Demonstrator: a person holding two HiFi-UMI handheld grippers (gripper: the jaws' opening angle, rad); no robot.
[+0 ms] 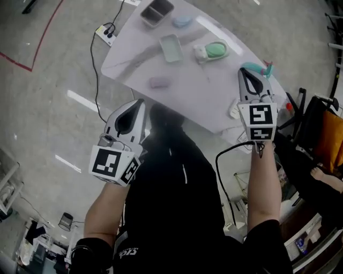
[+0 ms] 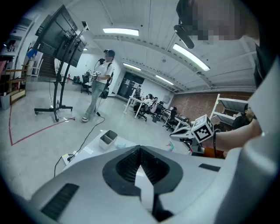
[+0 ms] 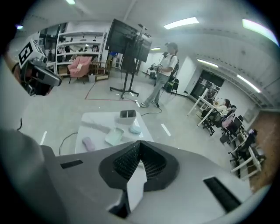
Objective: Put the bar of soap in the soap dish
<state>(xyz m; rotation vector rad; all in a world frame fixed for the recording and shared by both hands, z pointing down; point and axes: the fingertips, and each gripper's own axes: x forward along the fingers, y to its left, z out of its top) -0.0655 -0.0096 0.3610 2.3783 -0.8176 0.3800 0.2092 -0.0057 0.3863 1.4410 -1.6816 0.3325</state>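
A purple bar of soap (image 1: 159, 82) lies loose on the white table (image 1: 214, 91) near its front edge. An empty pale green soap dish (image 1: 171, 48) sits behind it. Both also show in the right gripper view, the purple bar of soap (image 3: 88, 143) left of the soap dish (image 3: 114, 136). My left gripper (image 1: 141, 101) hangs high over the floor just short of the table, shut and empty. My right gripper (image 1: 243, 69) is raised above the table's right end, also shut with nothing in it. Neither gripper touches the soap.
A grey two-part container (image 1: 156, 12) and a blue soap (image 1: 182, 21) stand at the far end. A green soap in a white holder (image 1: 214, 51) and a teal item (image 1: 257, 68) lie to the right. A power strip (image 1: 105, 33) with cable lies on the floor at left.
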